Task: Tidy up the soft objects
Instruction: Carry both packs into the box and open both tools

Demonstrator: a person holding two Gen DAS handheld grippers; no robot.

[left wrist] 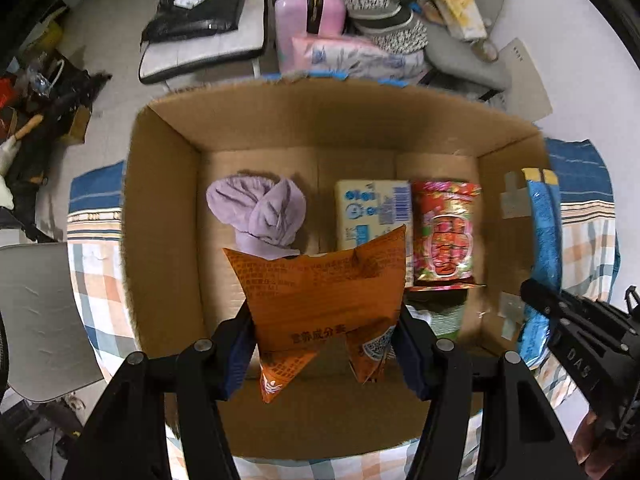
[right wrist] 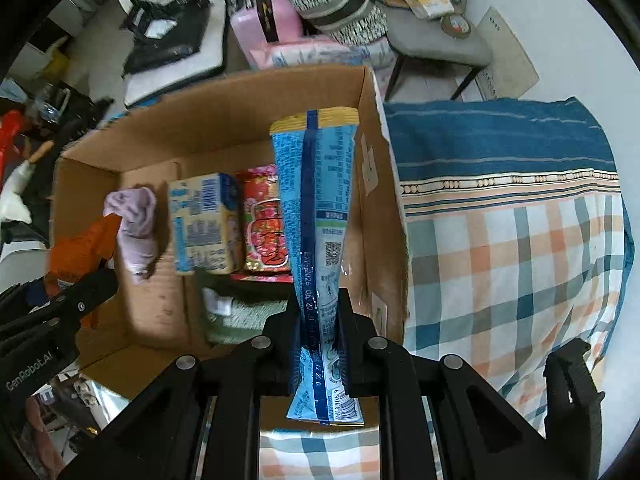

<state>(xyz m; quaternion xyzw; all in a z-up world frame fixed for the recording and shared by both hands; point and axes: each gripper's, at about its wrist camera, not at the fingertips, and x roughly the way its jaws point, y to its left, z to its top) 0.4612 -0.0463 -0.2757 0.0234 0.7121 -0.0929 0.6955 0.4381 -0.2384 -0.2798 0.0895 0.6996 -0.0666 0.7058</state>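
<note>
My left gripper is shut on an orange snack bag and holds it over the near part of an open cardboard box. My right gripper is shut on a blue snack bag, held upright above the box's right side. In the box lie a rolled purple towel, a pale tissue pack, a red patterned packet and a green cloth. The blue bag and right gripper show at the right of the left wrist view. The orange bag shows at the left of the right wrist view.
The box stands on a bed with a plaid and blue-striped sheet. Beyond it are a pink suitcase, a grey chair piled with clothes, a black bag and clutter on the floor at left.
</note>
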